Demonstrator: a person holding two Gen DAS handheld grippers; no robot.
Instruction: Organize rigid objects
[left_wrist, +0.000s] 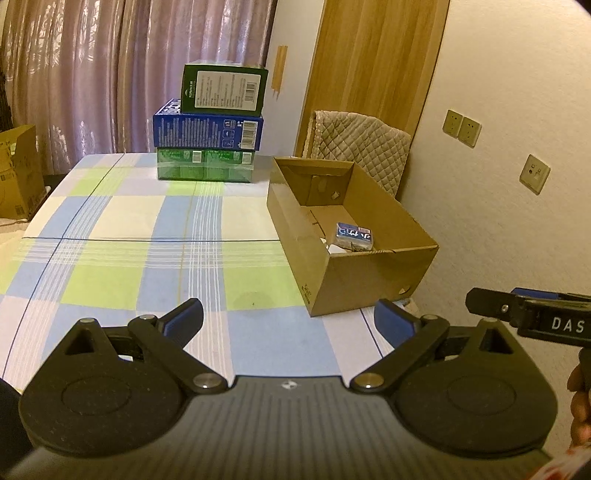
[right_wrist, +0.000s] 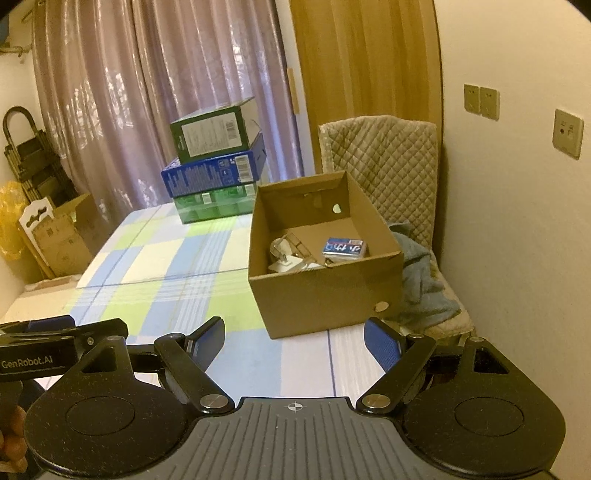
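An open cardboard box (left_wrist: 373, 273) stands on the right side of the checked table (left_wrist: 147, 240); it also shows in the right wrist view (right_wrist: 321, 295). Inside lie a small blue packet (left_wrist: 354, 235) (right_wrist: 344, 248) and white items (right_wrist: 291, 264). At the far end is a stack of three boxes: dark green (left_wrist: 225, 88) on blue (left_wrist: 208, 131) on clear green (left_wrist: 205, 164). My left gripper (left_wrist: 290, 321) is open and empty above the near table. My right gripper (right_wrist: 293, 341) is open and empty, in front of the cardboard box.
A quilted chair (right_wrist: 388, 162) with a blue cloth (right_wrist: 424, 280) stands behind the box by the wall. Cardboard boxes (right_wrist: 62, 236) sit on the floor to the left. Curtains (left_wrist: 110, 74) hang behind the table.
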